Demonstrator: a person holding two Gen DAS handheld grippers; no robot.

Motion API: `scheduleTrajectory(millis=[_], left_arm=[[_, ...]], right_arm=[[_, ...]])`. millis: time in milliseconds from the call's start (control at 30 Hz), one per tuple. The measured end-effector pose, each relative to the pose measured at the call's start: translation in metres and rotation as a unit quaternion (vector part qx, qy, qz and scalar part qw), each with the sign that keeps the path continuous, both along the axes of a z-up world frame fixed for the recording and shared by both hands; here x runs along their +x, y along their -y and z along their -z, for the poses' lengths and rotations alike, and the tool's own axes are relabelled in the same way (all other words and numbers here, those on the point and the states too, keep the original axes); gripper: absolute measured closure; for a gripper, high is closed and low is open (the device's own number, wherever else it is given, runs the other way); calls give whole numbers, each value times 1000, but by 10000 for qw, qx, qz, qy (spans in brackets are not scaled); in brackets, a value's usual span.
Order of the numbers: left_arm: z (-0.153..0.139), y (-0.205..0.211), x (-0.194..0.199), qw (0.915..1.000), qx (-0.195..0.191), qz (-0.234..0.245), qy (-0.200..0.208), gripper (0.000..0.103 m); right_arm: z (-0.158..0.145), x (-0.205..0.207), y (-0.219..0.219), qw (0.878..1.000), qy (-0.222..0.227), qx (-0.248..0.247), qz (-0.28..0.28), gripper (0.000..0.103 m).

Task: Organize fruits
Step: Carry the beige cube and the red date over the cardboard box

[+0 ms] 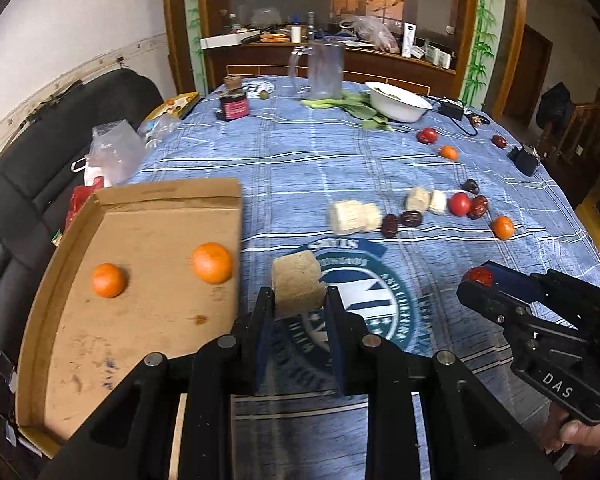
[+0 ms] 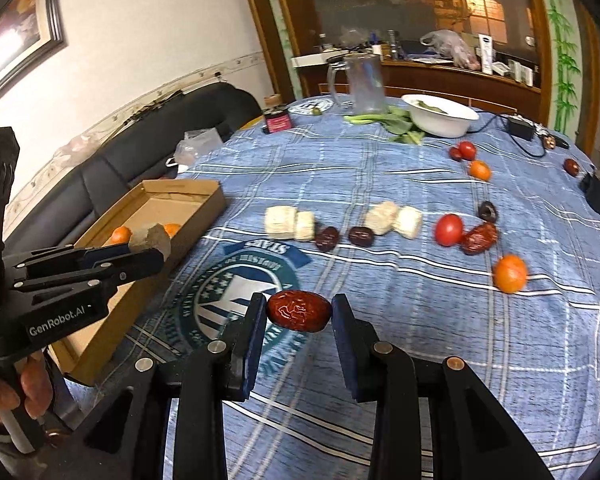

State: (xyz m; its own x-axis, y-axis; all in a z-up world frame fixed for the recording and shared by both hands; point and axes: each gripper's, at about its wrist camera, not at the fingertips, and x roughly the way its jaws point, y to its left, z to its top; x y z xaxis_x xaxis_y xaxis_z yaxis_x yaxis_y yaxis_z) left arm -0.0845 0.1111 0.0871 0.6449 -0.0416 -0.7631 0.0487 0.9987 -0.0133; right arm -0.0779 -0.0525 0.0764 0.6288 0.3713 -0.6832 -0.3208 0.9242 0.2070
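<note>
My left gripper [image 1: 298, 298] is shut on a tan cake block [image 1: 296, 282], held above the cloth just right of the cardboard tray [image 1: 64, 248]. Two oranges [image 1: 108, 280] [image 1: 212, 263] lie in the tray. My right gripper [image 2: 299, 310] is shut on a red date [image 2: 299, 311] above the table's logo; it shows in the left wrist view [image 1: 478, 278] at the right. More oranges [image 2: 510, 274], tomatoes [image 2: 449, 229], dates [image 2: 478, 237] and pale cake pieces [image 2: 289, 222] lie scattered across the blue tablecloth [image 2: 420, 320].
At the far end stand a clear glass mug [image 1: 326, 68], a white bowl [image 1: 398, 102] with greens beside it, a dark jar [image 1: 233, 100] and black adapters [image 1: 524, 159]. A black sofa [image 1: 28, 184] with plastic bags runs along the left.
</note>
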Motion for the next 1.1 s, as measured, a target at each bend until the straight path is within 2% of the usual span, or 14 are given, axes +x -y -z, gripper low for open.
scheduleTrajectory(millis=[533, 800, 1100], left_arm=[[6, -94, -25, 9971, 75, -751, -122, 78], [21, -116, -24, 9946, 176, -985, -269, 78], [31, -131, -21, 9923, 248, -1186, -270, 78]], right_arm=[[-9, 12, -88, 9966, 74, 50, -822, 66], [-3, 19, -139, 9920, 32, -55, -1263, 66], [11, 32, -176, 9872, -66, -221, -1580, 66]])
